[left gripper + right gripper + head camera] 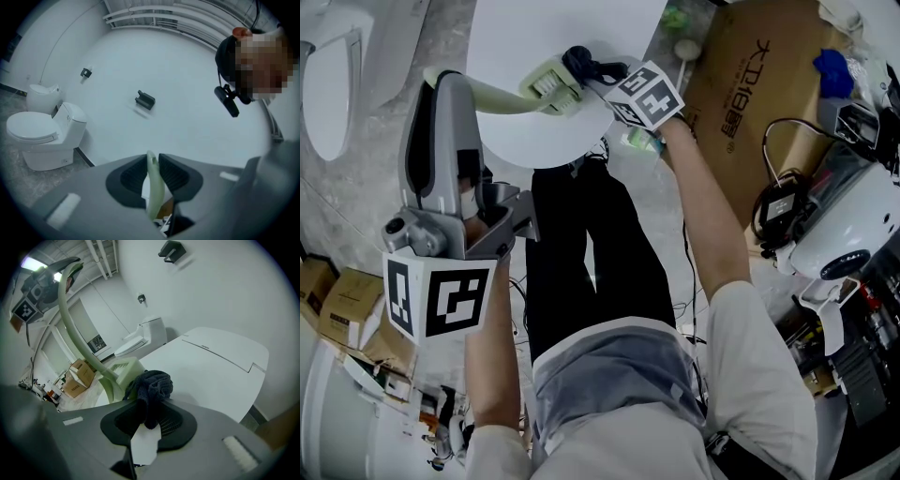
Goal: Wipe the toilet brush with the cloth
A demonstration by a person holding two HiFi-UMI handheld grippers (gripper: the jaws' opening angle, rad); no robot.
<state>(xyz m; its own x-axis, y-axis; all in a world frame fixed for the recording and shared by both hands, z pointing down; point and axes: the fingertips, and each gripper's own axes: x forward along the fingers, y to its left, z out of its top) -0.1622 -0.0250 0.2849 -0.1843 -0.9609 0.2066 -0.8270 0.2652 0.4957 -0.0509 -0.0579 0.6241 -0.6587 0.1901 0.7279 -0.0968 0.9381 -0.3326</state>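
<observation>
Wiping is in hand — left gripper (151,174) fingers clamp the toilet brush (119,373), right gripper (149,420) fingers pinch the cloth (153,384) at its head, which probably wants rubbing next.

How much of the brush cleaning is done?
Done: both things are picked up. The left gripper is shut on the toilet brush handle, and the right gripper fingers are shut on the dark cloth. In hand: the cloth looks bunched against the brush head. Left: probably more wiping, since the pictures do not show which parts are clean.
</observation>
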